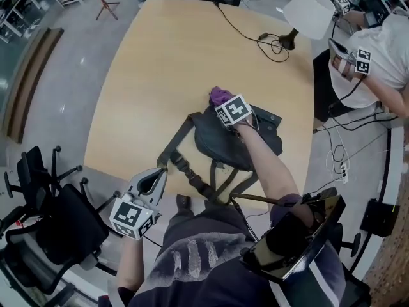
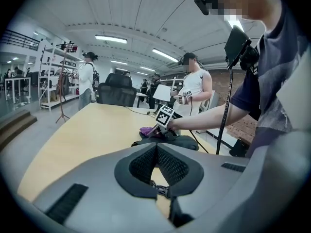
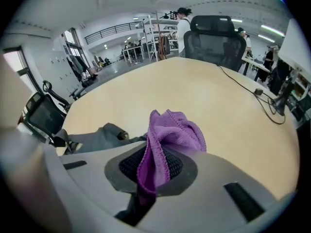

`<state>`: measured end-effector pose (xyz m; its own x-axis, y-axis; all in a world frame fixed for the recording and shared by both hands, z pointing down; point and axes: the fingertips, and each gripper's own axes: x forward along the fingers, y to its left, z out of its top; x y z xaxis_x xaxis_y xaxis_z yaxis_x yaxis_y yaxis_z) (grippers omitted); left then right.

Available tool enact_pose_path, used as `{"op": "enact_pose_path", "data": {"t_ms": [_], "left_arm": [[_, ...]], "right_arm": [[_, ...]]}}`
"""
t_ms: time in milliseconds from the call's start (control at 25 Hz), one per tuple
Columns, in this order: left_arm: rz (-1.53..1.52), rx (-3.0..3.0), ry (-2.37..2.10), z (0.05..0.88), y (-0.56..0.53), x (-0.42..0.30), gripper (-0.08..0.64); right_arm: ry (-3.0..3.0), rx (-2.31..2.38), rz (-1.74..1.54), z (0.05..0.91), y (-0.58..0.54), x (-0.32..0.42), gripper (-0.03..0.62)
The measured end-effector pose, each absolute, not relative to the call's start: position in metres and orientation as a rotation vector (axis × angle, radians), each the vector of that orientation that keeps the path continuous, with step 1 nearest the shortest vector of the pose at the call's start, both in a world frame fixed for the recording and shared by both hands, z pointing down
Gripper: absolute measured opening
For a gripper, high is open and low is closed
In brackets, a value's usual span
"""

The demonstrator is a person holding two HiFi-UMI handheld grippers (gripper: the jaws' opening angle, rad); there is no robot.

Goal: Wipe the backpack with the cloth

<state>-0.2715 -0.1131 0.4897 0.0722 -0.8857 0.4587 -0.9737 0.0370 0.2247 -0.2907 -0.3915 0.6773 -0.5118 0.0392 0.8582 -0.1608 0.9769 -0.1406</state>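
Note:
A dark grey backpack (image 1: 239,142) lies flat on the wooden table (image 1: 160,75), near its front right part, and its straps (image 1: 188,171) trail over the front edge. My right gripper (image 1: 223,103) rests at the backpack's far edge, shut on a purple cloth (image 1: 220,95). In the right gripper view the cloth (image 3: 171,130) bunches up between the jaws, with the backpack (image 3: 104,136) to the left. My left gripper (image 1: 163,170) hovers at the table's front edge beside the straps, shut with nothing in it. From the left gripper view the backpack (image 2: 181,141) and cloth (image 2: 147,129) lie ahead.
A lamp with a white shade (image 1: 309,11) and its black cable (image 1: 246,34) sit at the table's far right. Another person (image 1: 383,56) stands to the right. Black office chairs (image 1: 54,226) stand at the left, another (image 3: 214,38) at the far end.

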Motion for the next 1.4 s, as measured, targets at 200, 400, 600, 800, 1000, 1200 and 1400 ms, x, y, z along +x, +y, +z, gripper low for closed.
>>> {"op": "enact_pose_path", "data": {"t_ms": [200, 400, 600, 800, 1000, 1200, 1400], "left_arm": [[0.245, 1.850, -1.867, 0.488, -0.101, -0.286, 0.011], [0.258, 1.875, -1.861, 0.483, -0.104, -0.290, 0.011], [0.263, 1.922, -1.817, 0.484, -0.112, -0.284, 0.011], [0.283, 1.997, -1.743, 0.485, -0.135, -0.268, 0.011], [0.304, 2.097, -1.666, 0.480, -0.166, -0.244, 0.010], [0.326, 2.163, -1.606, 0.478, -0.185, -0.227, 0.011], [0.344, 2.189, -1.565, 0.478, -0.187, -0.205, 0.010]], "right_arm": [[-2.290, -0.083, 0.556, 0.640, -0.355, -0.345, 0.031], [-2.462, -0.224, 1.075, 0.574, -0.335, -0.376, 0.031], [-2.332, -0.120, 0.965, 0.599, -0.339, -0.341, 0.031], [-2.181, 0.051, 0.507, 0.637, -0.371, -0.257, 0.031], [-2.142, 0.179, 0.458, 0.644, -0.409, -0.180, 0.031], [-2.088, 0.303, 0.441, 0.656, -0.444, -0.122, 0.031], [-2.019, 0.405, 0.410, 0.655, -0.473, -0.066, 0.031]]}}
